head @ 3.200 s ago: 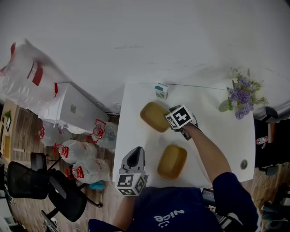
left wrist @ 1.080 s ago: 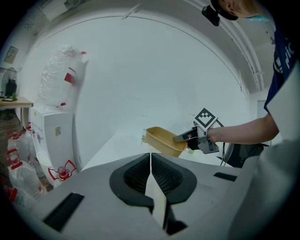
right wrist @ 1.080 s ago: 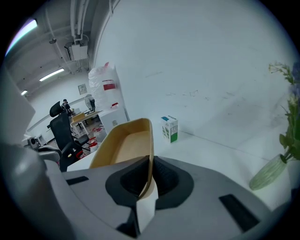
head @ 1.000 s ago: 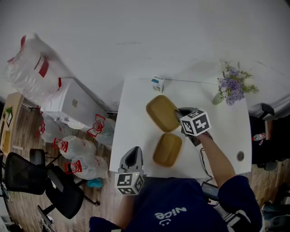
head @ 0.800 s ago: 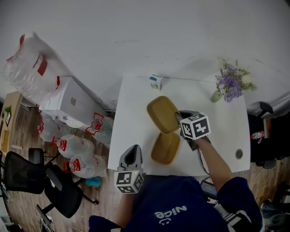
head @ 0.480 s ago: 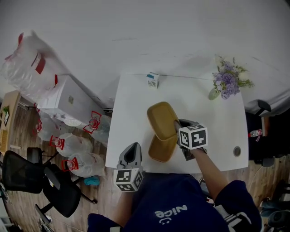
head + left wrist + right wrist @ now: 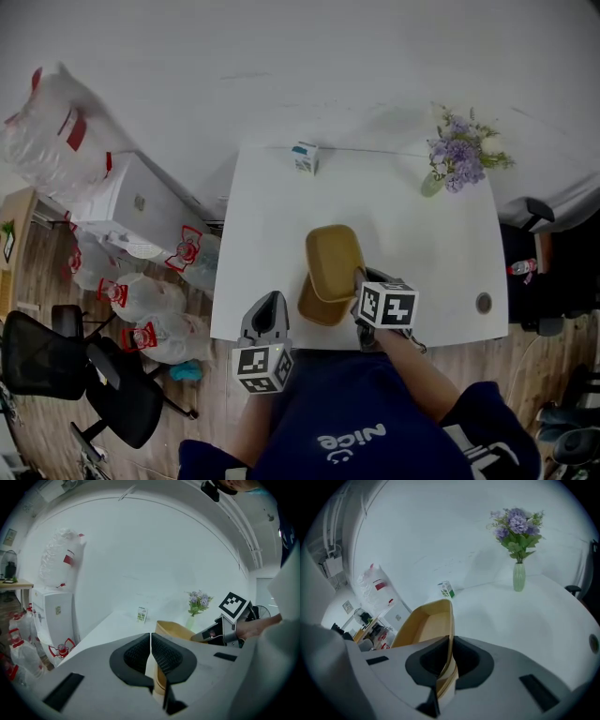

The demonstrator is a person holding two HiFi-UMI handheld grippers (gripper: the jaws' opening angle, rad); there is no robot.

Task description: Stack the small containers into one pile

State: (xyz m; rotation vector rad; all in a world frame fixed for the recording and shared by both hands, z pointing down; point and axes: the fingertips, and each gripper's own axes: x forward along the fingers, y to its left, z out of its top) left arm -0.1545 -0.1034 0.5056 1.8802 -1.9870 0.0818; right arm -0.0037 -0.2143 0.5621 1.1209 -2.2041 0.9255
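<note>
Right tool (image 7: 450,648) clamped on upper container (image 7: 422,625) rim in right gripper view, left tool (image 7: 150,641) closed, empty, head view adds lower container (image 7: 314,305) beneath.

Upper rectangular plastic container (image 7: 335,258) and lower rectangular plastic container (image 7: 314,307): plain mustard-tan. Rectangular table top (image 7: 272,225): plain white. Left gripper (image 7: 150,651) and right gripper (image 7: 449,660): light grey bodies, black ribbed pads, cubes bearing black-and-white square markers. Flowers (image 7: 457,150): purple, with green leaves; glass vase (image 7: 519,577): pale green. Small carton (image 7: 447,589): white with green print. Person's sleeve (image 7: 487,422): navy. Plastic bags (image 7: 131,300): translucent with red markings.
</note>
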